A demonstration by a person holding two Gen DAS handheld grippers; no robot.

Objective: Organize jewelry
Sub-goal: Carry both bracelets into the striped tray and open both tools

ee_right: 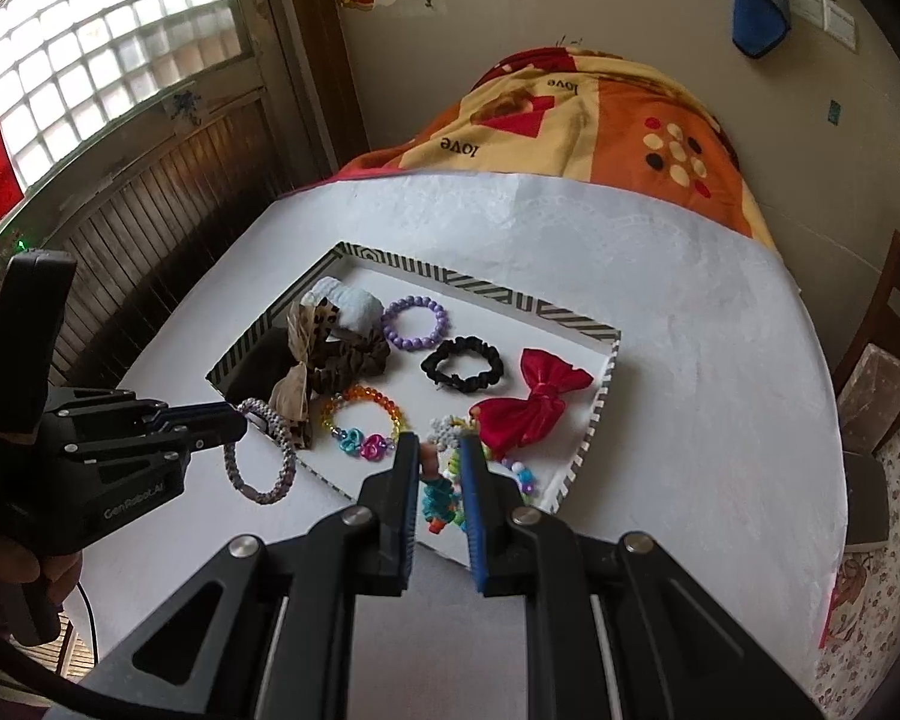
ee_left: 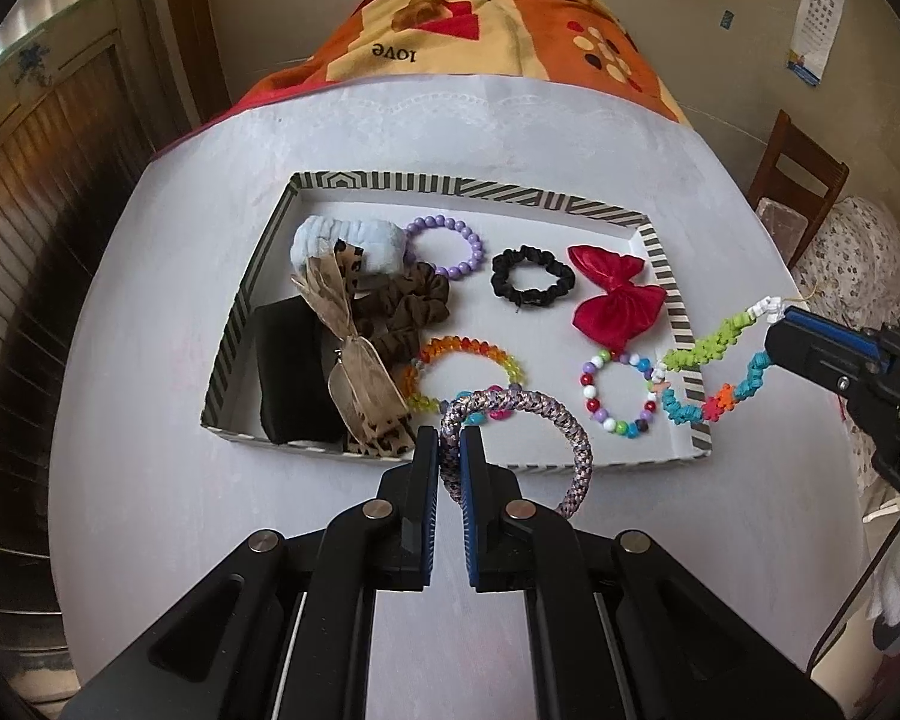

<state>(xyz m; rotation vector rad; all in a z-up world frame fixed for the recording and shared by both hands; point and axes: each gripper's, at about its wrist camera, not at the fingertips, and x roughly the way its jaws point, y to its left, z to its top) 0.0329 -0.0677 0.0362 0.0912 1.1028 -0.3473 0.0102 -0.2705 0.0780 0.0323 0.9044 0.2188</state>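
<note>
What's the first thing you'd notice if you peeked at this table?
Probably the striped tray full of colorful jewelry, with a shiny red bow near its right end. Then the two grippers: the left gripper pinches a braided lilac bracelet over the tray's near edge, while the right gripper holds a rainbow beaded strand draped over the right rim.

Left tongs [ee_left: 449, 441] pinch braided bracelet [ee_left: 570, 429]

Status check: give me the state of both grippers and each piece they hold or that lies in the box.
Left gripper: shut on braided ring, held above the box's near edge.
Right gripper: shut on zigzag strand, which hangs over the box's right wall.
Box: open, no lid on.
Red bow: lying in box.
Black scrunchie: lying flat in box.
Purple bracelet: lying flat in box.
</note>
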